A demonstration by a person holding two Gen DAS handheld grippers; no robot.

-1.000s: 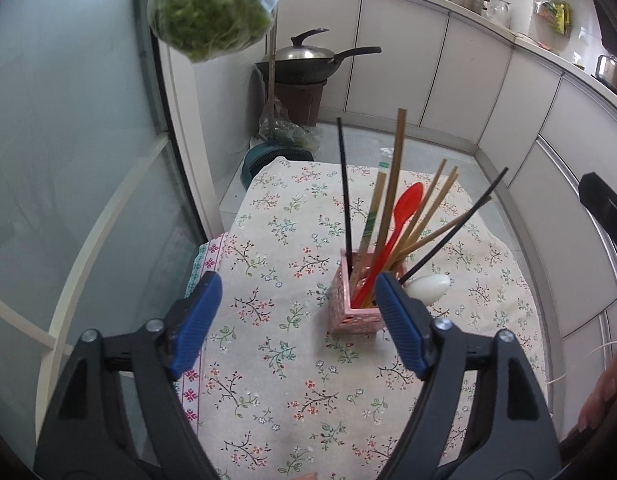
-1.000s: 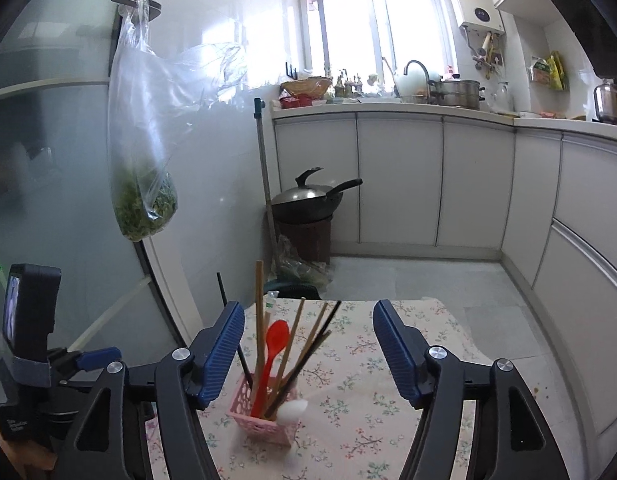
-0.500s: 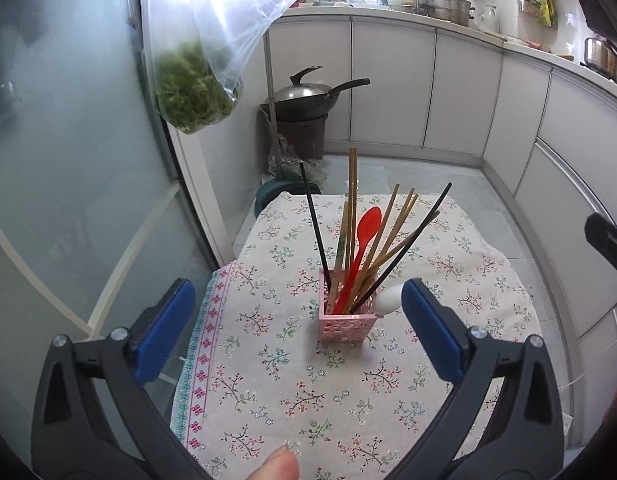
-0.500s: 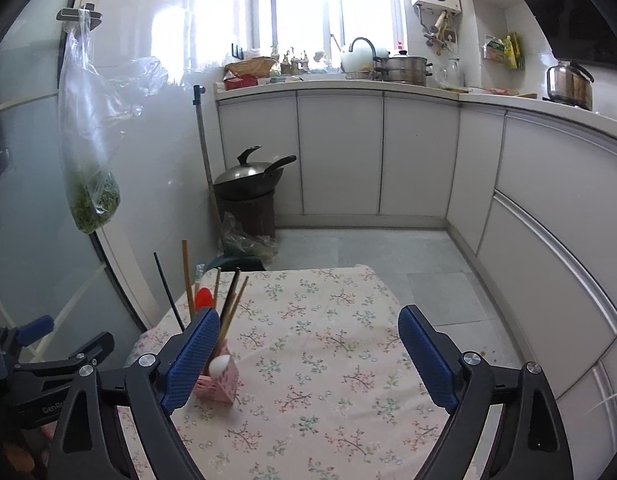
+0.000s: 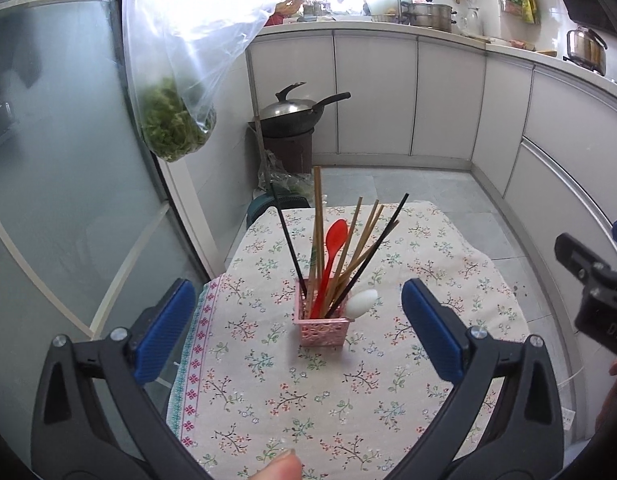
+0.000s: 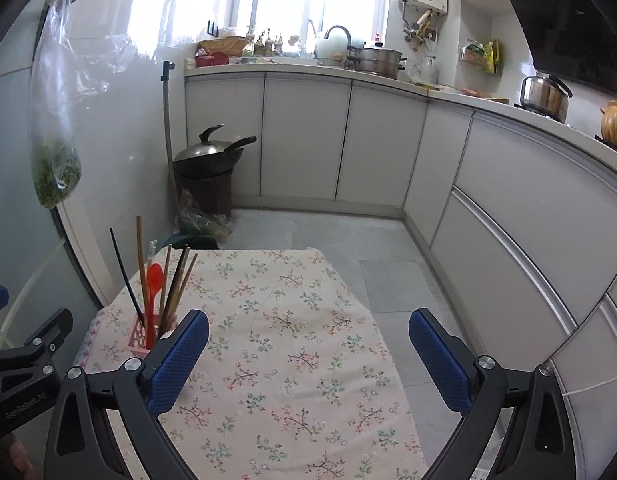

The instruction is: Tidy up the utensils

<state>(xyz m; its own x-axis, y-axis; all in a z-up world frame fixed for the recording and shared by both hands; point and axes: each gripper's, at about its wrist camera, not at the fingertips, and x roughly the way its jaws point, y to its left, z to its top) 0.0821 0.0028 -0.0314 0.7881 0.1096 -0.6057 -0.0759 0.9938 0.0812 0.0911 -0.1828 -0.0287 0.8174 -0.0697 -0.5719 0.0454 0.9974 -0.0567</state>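
Note:
A pink utensil holder [image 5: 322, 330] stands on the floral tablecloth [image 5: 428, 276]. In it are wooden chopsticks [image 5: 317, 216], black chopsticks [image 5: 286, 240], a red spoon [image 5: 333, 244] and a white spoon [image 5: 362, 302]. My left gripper [image 5: 296, 330] is open and empty, held back from the holder and above the table. The holder also shows in the right wrist view [image 6: 137, 338], partly behind a finger. My right gripper [image 6: 308, 354] is open and empty above the cloth [image 6: 292, 320], to the right of the holder.
A plastic bag of greens [image 5: 176, 128] hangs on the glass door at the left. A wok [image 5: 292, 110] sits on a stand on the floor beyond the table. White cabinets [image 6: 348, 140] line the back and right. The other gripper's body [image 5: 592, 280] shows at the right edge.
Both grippers have pulled back and risen from the holder, which now looks smaller and farther. Both jaws have opened wider. The right gripper has swung to the right of the holder.

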